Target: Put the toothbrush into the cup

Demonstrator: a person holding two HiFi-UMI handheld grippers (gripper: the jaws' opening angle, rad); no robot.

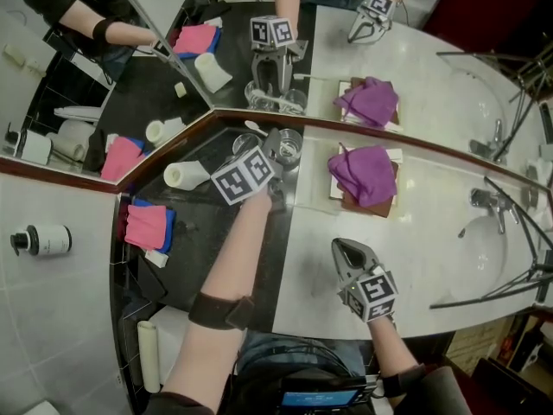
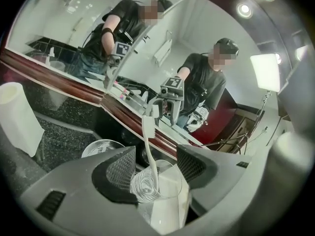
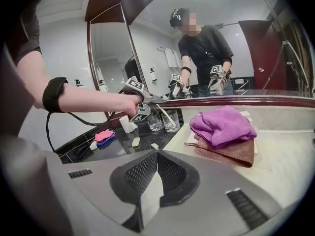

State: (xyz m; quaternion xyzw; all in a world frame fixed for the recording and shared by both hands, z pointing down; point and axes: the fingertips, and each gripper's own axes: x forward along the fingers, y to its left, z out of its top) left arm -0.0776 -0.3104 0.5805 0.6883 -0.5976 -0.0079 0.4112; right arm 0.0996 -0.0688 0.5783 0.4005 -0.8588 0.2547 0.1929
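Note:
A white toothbrush (image 2: 149,146) stands slanted in a clear glass cup (image 2: 165,193), head up toward the mirror. My left gripper (image 2: 156,150) is open, its jaws on either side of the handle above the cup and the pads apart from it. In the head view the left gripper (image 1: 278,159) sits at the cup (image 1: 291,146) by the mirror's foot on the dark counter. From the right gripper view the cup (image 3: 172,121) and toothbrush (image 3: 164,113) show just beyond the left hand. My right gripper (image 1: 340,245) hangs shut and empty over the pale counter, its tips (image 3: 157,153) closed together.
A second empty glass (image 2: 101,148) stands left of the cup. A white tumbler (image 1: 186,175) and a pink cloth on a blue one (image 1: 147,226) lie on the dark counter. A purple towel (image 1: 363,171) rests on a brown one. Faucet (image 1: 486,201) and basin (image 1: 488,249) at right.

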